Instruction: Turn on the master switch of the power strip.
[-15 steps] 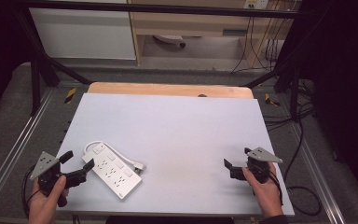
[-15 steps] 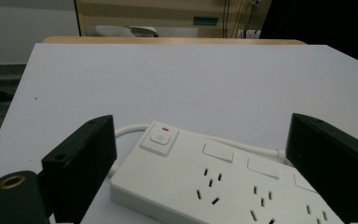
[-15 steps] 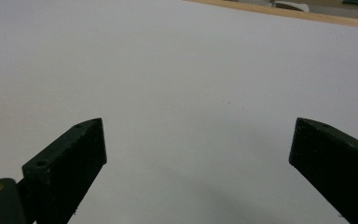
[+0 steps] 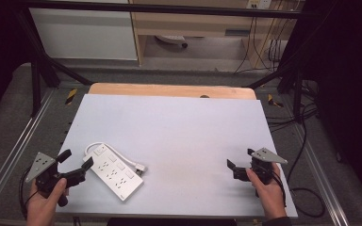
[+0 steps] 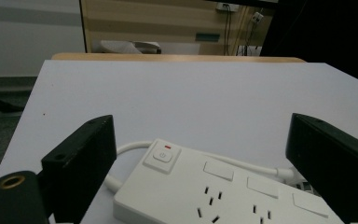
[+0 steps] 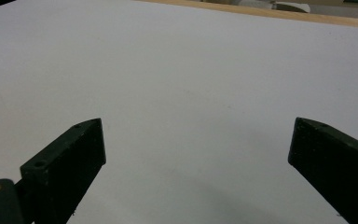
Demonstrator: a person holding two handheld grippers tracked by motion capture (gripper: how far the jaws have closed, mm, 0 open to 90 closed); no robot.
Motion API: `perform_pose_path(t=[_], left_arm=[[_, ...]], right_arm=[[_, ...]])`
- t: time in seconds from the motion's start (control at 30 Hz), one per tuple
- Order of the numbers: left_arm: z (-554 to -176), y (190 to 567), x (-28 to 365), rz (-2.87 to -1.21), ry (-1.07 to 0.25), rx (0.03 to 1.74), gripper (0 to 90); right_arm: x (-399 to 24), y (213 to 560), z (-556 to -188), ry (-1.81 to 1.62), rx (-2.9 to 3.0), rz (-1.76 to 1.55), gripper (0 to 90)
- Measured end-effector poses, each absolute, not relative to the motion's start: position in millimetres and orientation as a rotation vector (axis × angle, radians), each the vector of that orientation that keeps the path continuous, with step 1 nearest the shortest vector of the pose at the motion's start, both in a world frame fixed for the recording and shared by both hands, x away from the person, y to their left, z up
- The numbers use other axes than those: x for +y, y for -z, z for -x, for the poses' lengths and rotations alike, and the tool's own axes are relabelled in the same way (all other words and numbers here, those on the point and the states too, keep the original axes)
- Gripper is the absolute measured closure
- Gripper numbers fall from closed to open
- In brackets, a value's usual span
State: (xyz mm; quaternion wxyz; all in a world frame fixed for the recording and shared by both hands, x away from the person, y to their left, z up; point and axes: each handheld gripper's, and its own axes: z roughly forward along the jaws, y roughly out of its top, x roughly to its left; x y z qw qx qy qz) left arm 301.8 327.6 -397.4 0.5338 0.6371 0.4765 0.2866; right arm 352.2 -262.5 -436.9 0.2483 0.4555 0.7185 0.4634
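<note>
Left gripper (image 4: 78,162) nearer power strip (image 4: 114,172); strip lies diagonally, switch end far-left.

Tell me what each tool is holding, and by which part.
Nothing is held. The left tool stands open beside the power strip; the right tool is open over bare table.
</note>
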Motion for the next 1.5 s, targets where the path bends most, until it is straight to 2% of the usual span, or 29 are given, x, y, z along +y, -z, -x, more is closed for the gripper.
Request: perform_pose_path(t=[0.5, 1.5], left_arm=[[-309, 379, 333, -1.473, -0.708, 1.131, 7.4], [-345, 366, 333, -1.573, -0.755, 1.146, 6.1]], right_arm=[[-258, 433, -350, -1.249, 1.964, -1.219, 2.8], [-262, 434, -351, -1.265, 1.954, -1.248, 2.5]])
